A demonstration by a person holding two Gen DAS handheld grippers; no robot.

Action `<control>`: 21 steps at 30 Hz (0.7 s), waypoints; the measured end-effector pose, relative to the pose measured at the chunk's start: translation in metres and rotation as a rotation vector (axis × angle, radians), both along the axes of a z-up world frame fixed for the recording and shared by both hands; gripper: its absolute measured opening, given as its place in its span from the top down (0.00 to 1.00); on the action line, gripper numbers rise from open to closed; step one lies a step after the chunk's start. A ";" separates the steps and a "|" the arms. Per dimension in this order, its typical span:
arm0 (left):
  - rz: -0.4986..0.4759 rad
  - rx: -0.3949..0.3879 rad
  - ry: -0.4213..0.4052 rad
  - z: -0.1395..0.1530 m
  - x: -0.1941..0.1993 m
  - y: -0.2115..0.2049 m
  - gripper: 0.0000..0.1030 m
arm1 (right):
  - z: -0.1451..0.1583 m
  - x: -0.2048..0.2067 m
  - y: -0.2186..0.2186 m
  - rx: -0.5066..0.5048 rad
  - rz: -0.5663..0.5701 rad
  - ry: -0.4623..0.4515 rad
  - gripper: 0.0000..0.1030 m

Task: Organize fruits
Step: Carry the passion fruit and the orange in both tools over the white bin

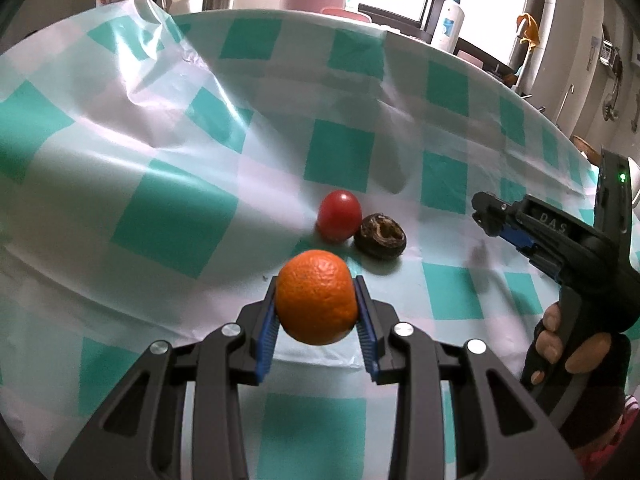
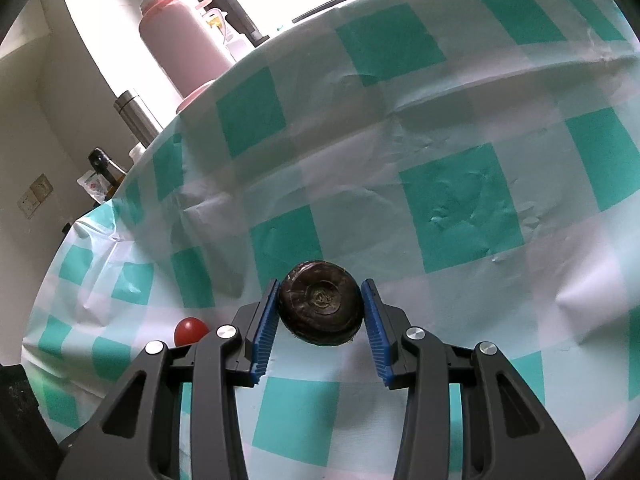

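Orange (image 1: pixel 316 298) sits clamped btwn the blue ribbed pads (image 1: pixel 267 332) of the left gripper (image 1: pixel 317 280), both pads pressed to its sides, over a table draped in a teal-and-white checked plastic cloth (image 1: pixel 180 220). Can't tell from this view whether the fruit is lifted off the cloth or resting on it.

Just beyond it, near the table's centre, a red tomato (image 1: pixel 339 216) and a dark brown fruit (image 1: pixel 380 236) w/ a cracked, hollowed top lie side by side on the cloth, touching or nearly so, tomato on the left.

At right in the left-wrist view, the right gripper (image 1: pixel 482 210) points in toward that pair, apart from both, held by a hand (image 1: pixel 560 344) in a black fingerless glove; a green light glows on its body.

From the right wrist cam, the right gripper (image 2: pixel 321 283) has its jaws parted and holds nothing. The dark brown fruit (image 2: pixel 320 304) appears framed btwn the blue pads (image 2: pixel 264 332), but the left cam shows it lying ahead of the tips, ungripped. The tomato (image 2: pixel 191 330) peeks out to the left, partly hidden behind a finger.

Bkgd: a pink jug (image 2: pixel 180 44) w/ a handle and a steel flask (image 2: pixel 136 114) stand past the table's far edge, a white bottle (image 1: pixel 450 20) by the bright window.
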State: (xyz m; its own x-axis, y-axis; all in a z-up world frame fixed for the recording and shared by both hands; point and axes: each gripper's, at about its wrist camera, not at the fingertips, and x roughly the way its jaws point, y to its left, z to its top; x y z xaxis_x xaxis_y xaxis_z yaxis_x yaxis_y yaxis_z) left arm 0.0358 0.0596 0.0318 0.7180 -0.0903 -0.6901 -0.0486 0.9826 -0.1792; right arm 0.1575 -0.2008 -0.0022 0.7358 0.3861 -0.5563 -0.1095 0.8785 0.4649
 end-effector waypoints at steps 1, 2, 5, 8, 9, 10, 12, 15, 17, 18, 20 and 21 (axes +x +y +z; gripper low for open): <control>0.002 -0.001 -0.001 0.001 0.000 0.001 0.66 | 0.001 -0.003 -0.001 -0.005 -0.010 -0.004 0.61; 0.004 -0.003 -0.004 0.002 -0.001 0.002 0.66 | 0.001 -0.010 -0.002 -0.005 -0.022 0.007 0.60; 0.008 0.003 -0.003 0.002 -0.004 0.003 0.66 | 0.006 -0.043 0.004 -0.018 -0.021 0.008 0.61; -0.007 -0.013 -0.011 0.007 -0.012 0.003 0.66 | 0.018 -0.087 0.017 -0.110 -0.005 -0.028 0.61; -0.010 -0.009 -0.022 0.010 -0.018 0.002 0.66 | 0.021 -0.102 0.020 -0.127 0.001 -0.045 0.60; -0.012 -0.007 -0.035 0.013 -0.024 0.001 0.66 | 0.026 -0.124 0.024 -0.148 0.013 -0.064 0.60; -0.012 -0.015 -0.062 0.020 -0.041 0.000 0.66 | 0.030 -0.153 0.029 -0.185 0.023 -0.082 0.60; -0.020 -0.024 -0.078 0.023 -0.070 -0.005 0.66 | 0.031 -0.196 0.034 -0.253 0.036 -0.104 0.60; -0.037 -0.029 -0.079 0.024 -0.088 -0.010 0.66 | 0.029 -0.224 0.032 -0.267 0.048 -0.099 0.60; -0.049 -0.022 -0.083 0.025 -0.098 -0.015 0.66 | 0.029 -0.231 0.032 -0.266 0.054 -0.097 0.60; -0.073 0.004 -0.093 0.027 -0.115 -0.026 0.66 | 0.031 -0.251 0.026 -0.273 0.054 -0.101 0.61; -0.087 0.018 -0.097 0.027 -0.124 -0.031 0.66 | 0.032 -0.259 0.022 -0.279 0.048 -0.104 0.60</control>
